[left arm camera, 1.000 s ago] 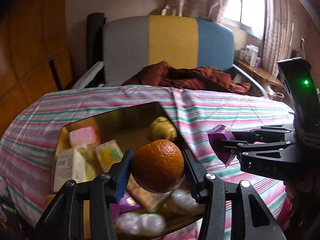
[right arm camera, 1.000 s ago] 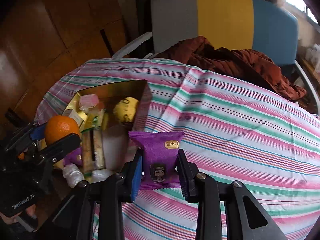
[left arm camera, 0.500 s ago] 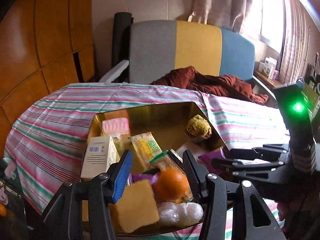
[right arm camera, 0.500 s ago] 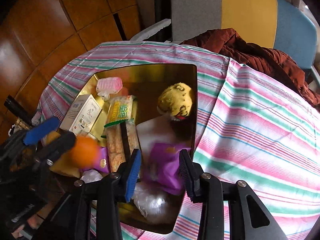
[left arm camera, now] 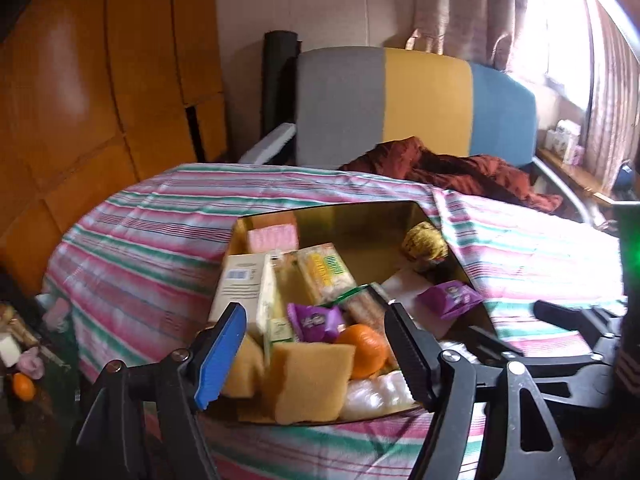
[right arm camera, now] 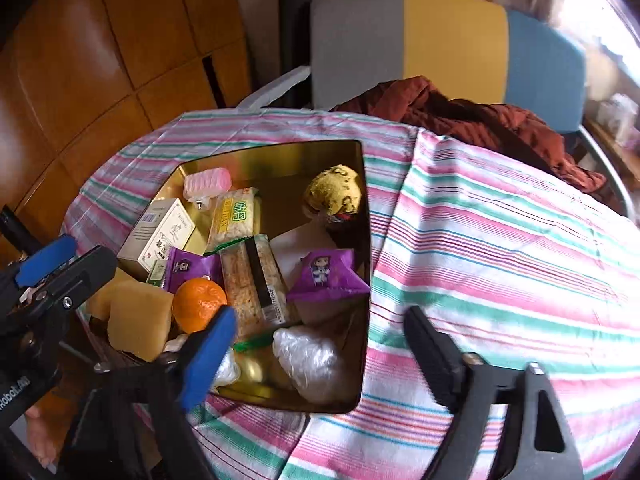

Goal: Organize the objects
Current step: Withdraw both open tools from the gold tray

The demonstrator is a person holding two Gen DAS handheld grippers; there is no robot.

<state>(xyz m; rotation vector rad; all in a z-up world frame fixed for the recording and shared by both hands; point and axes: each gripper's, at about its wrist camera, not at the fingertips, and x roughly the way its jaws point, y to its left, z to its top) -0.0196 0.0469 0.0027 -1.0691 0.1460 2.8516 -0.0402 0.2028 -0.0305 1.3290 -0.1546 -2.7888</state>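
Observation:
A gold tin box [right arm camera: 365, 200] sits on the striped tablecloth, full of snacks and small goods. An orange [right arm camera: 199, 304] lies inside it near the front left, beside a yellow sponge [right arm camera: 138, 320]. A purple snack packet [right arm camera: 326, 276] rests at the box's right side. My left gripper [left arm camera: 315, 307] hovers over the near end of the box [left arm camera: 360, 209], above the orange [left arm camera: 362, 350]; its jaws are opening and grip nothing. My right gripper [right arm camera: 320, 312] hangs over the box's near right corner, jaws opening wide, nothing pressed between them.
The box also holds a white carton [right arm camera: 158, 236], a pink pack [right arm camera: 208, 182], cracker packs [right arm camera: 256, 280], a yellow plush ball [right arm camera: 334, 192] and clear wrapped bundles [right arm camera: 312, 360]. Behind the table stands a grey, yellow and blue chair [right arm camera: 440, 40] with a rust cloth [right arm camera: 480, 120]. Wooden panels line the left.
The orange has left my left gripper and the purple packet has left my right one; both now lie in the box. Both sets of jaws have spread apart.

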